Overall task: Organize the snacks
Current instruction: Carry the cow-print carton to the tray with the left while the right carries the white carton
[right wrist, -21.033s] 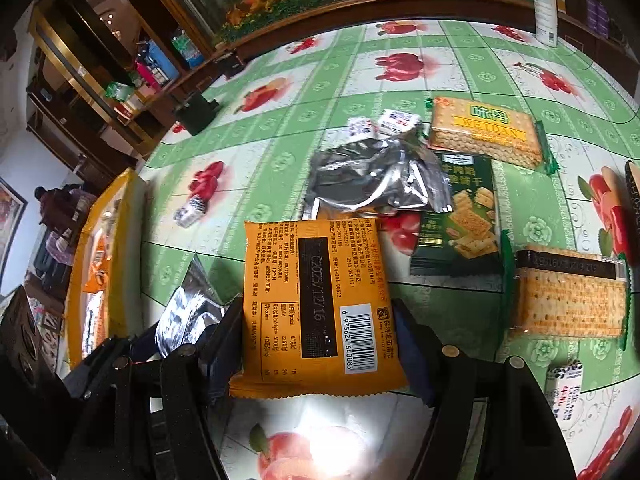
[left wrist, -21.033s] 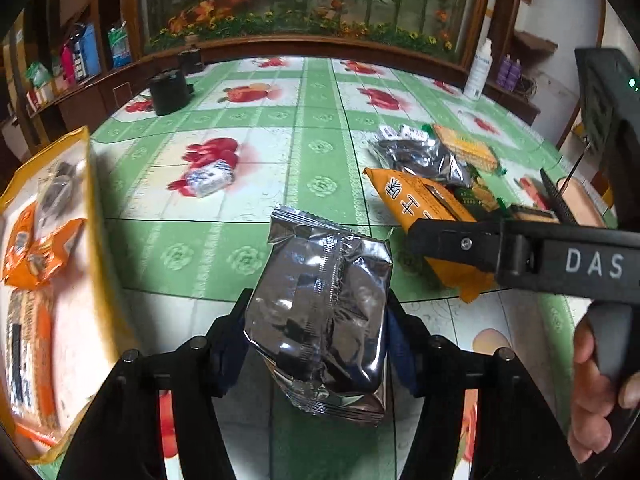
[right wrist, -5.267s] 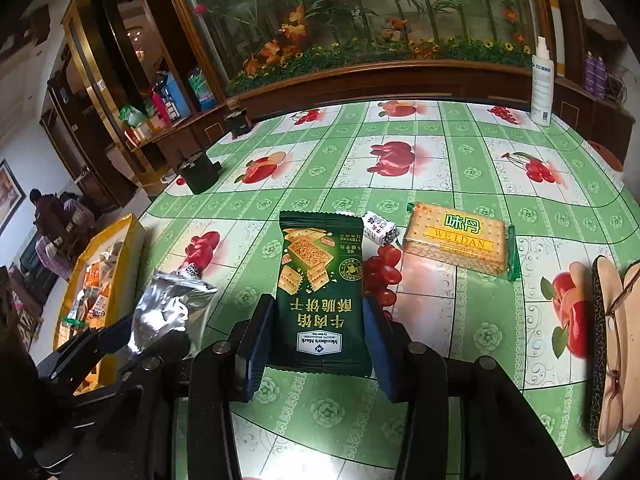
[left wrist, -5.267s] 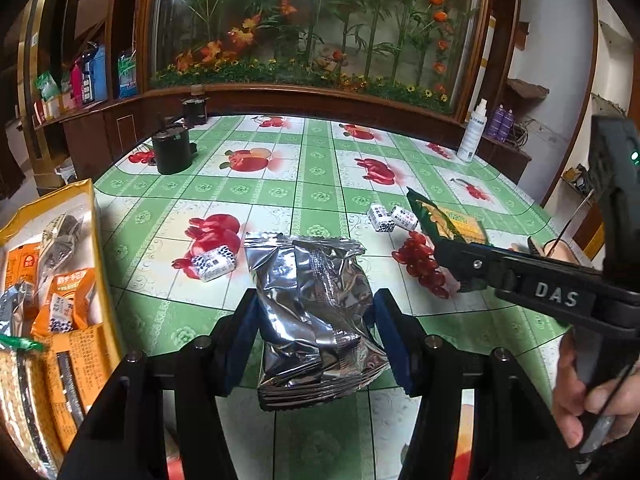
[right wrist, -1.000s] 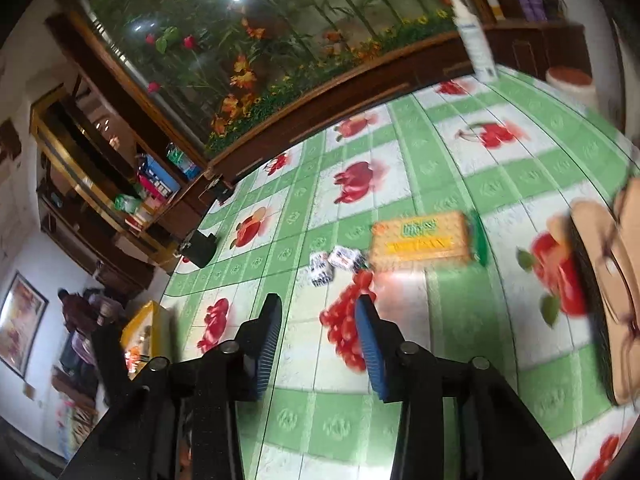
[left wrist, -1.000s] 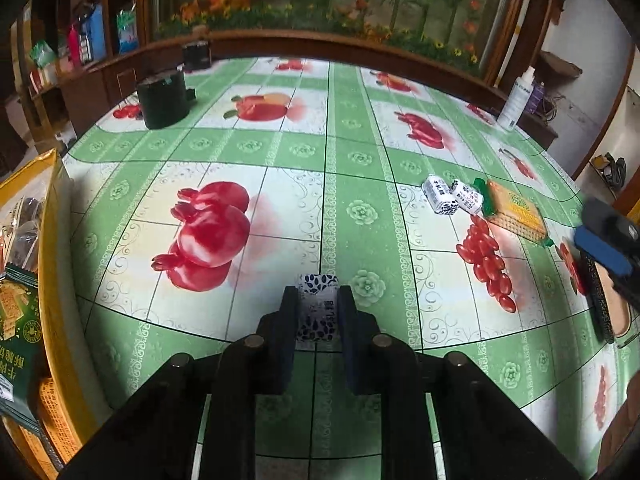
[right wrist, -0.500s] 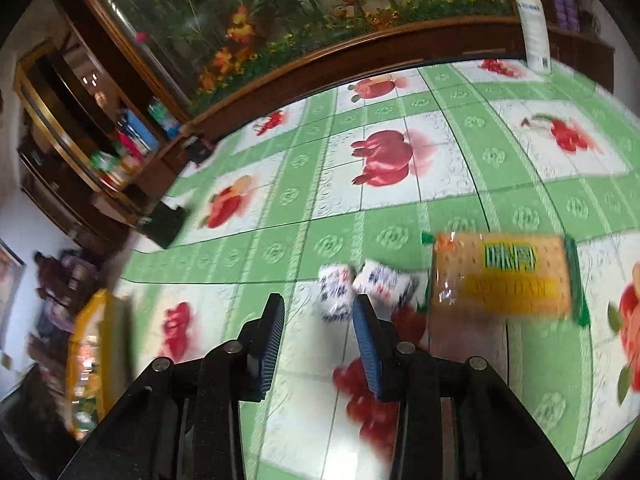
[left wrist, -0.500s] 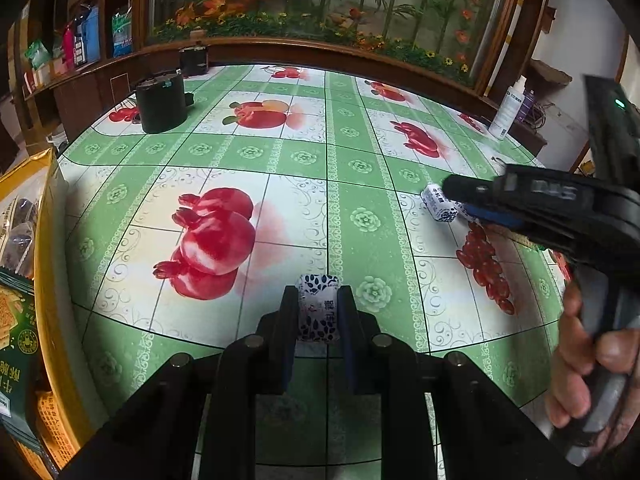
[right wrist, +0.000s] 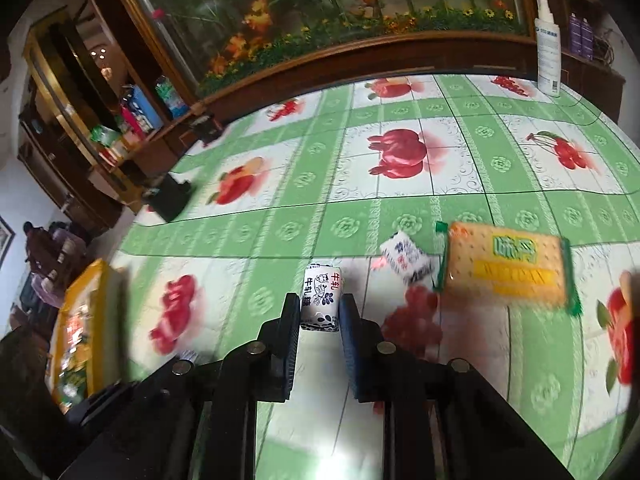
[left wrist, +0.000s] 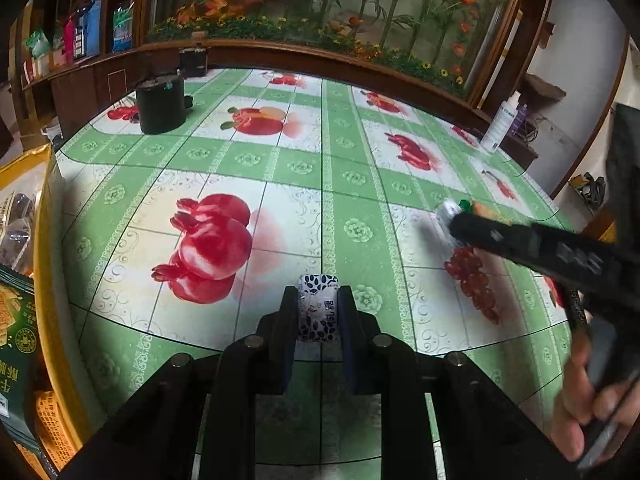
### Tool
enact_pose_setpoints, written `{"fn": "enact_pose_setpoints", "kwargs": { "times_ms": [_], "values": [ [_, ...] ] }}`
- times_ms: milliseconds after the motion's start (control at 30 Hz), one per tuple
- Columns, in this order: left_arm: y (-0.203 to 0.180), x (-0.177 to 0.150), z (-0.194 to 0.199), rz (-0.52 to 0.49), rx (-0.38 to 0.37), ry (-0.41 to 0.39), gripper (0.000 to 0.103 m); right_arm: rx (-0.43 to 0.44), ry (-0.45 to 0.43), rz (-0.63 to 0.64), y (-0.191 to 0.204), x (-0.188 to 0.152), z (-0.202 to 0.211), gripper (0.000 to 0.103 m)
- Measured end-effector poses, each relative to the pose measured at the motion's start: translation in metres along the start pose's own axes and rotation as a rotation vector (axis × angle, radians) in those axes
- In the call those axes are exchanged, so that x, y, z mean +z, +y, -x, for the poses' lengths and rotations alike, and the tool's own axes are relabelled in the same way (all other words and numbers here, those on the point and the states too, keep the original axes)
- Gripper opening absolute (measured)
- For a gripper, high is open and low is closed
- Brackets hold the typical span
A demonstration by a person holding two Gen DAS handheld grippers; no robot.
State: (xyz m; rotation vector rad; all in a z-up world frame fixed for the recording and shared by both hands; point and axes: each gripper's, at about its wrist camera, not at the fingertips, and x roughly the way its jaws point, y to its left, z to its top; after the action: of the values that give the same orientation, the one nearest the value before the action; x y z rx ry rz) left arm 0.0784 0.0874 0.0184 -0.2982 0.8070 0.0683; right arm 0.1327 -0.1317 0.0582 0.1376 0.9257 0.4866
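Note:
My left gripper [left wrist: 318,300] is shut on a small white candy with blue print [left wrist: 318,314], held low over the green fruit-pattern tablecloth. My right gripper [right wrist: 320,312] has its jaws closing on a like candy [right wrist: 322,286], whose sides the pads touch. A second such candy [right wrist: 406,258] lies just to its right, beside an orange cracker packet [right wrist: 506,266]. From the left wrist view the right gripper [left wrist: 460,226] reaches in from the right, a hand behind it. A yellow box [left wrist: 46,240] of snack packets stands at the left table edge.
A black canister [left wrist: 160,104] stands at the far left of the table and a white spray bottle [right wrist: 548,60] at the far right. A wooden ledge with plants runs behind. The yellow box [right wrist: 88,320] shows at the left of the right wrist view.
My right gripper has come down and forward to the pair of candies and closed on the left one. The left gripper keeps its candy in place.

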Motion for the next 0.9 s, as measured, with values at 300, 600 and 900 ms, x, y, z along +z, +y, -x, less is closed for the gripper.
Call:
{"fn": "enact_pose_setpoints", "kwargs": {
  "times_ms": [300,600,900],
  "values": [
    [-0.011,-0.004,0.015,-0.03,-0.008,-0.063,0.018,0.038,-0.05,-0.025,0.008,-0.039,0.046,0.022],
    [-0.03,-0.012,0.039,-0.067,0.018,-0.109,0.018,0.098,-0.056,-0.053,0.001,-0.034,0.052,0.022],
    [-0.027,-0.017,0.082,-0.051,0.025,-0.131,0.018,0.133,-0.076,0.005,0.023,-0.04,0.062,0.022]
  ]
}}
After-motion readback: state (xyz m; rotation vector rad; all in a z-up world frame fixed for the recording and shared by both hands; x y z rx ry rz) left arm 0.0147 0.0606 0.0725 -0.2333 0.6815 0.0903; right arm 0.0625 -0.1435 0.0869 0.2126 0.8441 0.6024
